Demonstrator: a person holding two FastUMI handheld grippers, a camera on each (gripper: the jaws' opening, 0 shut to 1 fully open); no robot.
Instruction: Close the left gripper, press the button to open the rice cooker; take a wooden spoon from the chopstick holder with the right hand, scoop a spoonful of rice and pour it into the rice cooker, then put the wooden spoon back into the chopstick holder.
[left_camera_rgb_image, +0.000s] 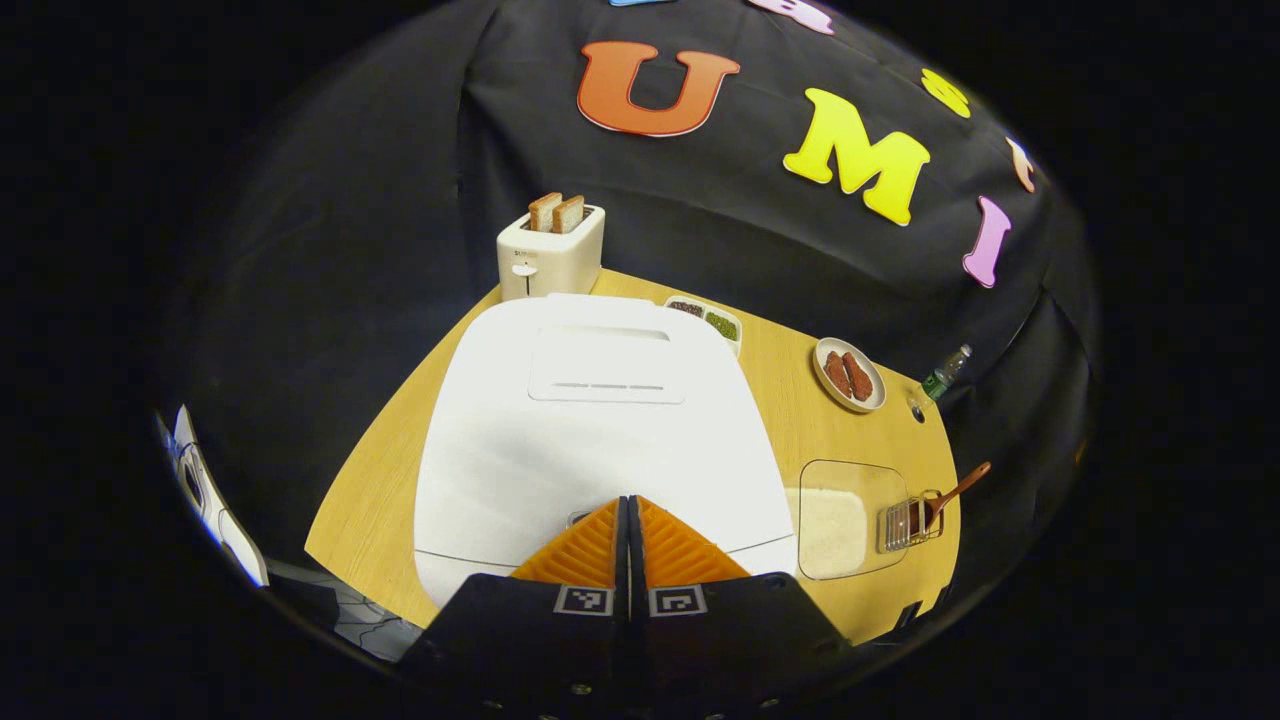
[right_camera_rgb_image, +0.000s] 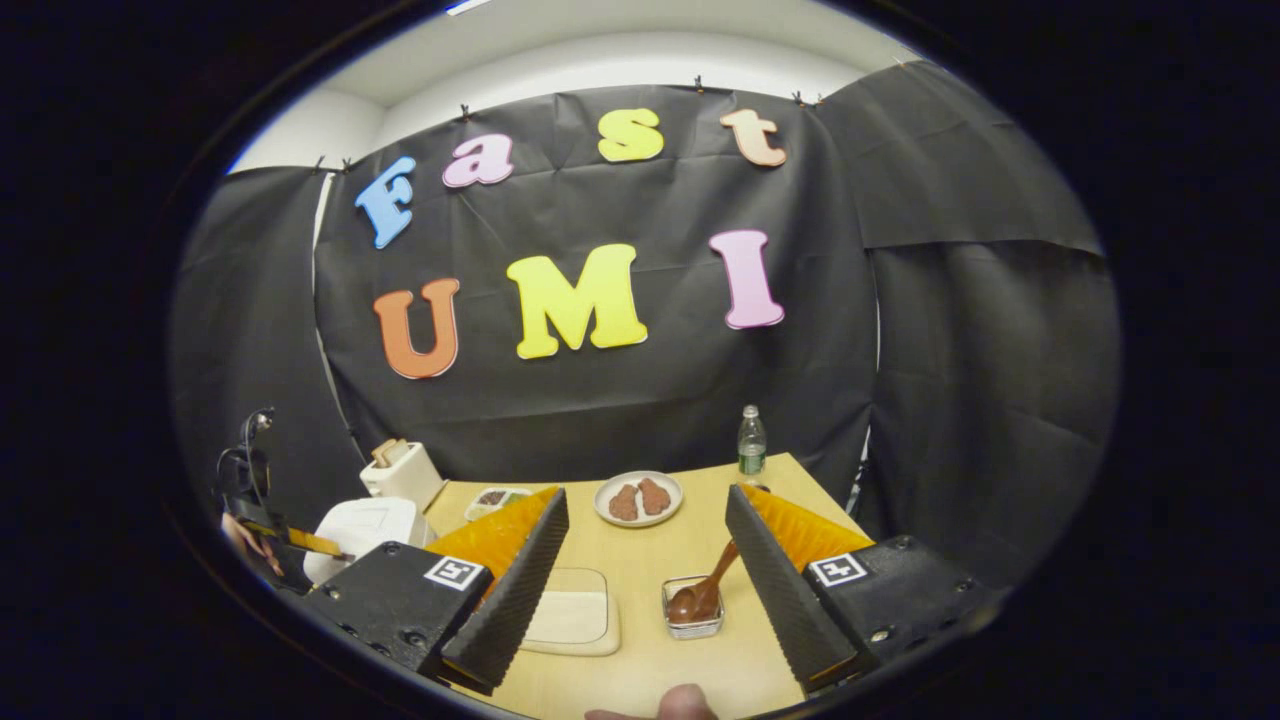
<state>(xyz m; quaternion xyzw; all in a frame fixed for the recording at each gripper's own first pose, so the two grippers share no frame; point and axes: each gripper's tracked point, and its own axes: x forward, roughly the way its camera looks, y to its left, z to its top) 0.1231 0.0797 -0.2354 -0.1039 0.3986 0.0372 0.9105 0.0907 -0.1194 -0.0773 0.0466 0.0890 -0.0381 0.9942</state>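
— Left gripper view: we see a wooden tabletop (left_camera_rgb_image: 780, 400) against black cloth; our left tongs (left_camera_rgb_image: 628, 530), pressed together and empty, hang over the rice cooker (left_camera_rgb_image: 600, 420).

— Our right tongs (right_camera_rgb_image: 645, 560) gape wide, empty; the wooden spoon (right_camera_rgb_image: 705, 590) stands in the chopstick holder (right_camera_rgb_image: 692, 618) between them, near the front edge.

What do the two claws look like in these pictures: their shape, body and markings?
Each claw, the left claw and the right claw, has two wedge-shaped fingers with ribbed faces, mounted on angular black blocks with small screws. Each block carries a square black-and-white marker. A fingertip peeks in at the bottom of the right gripper view.
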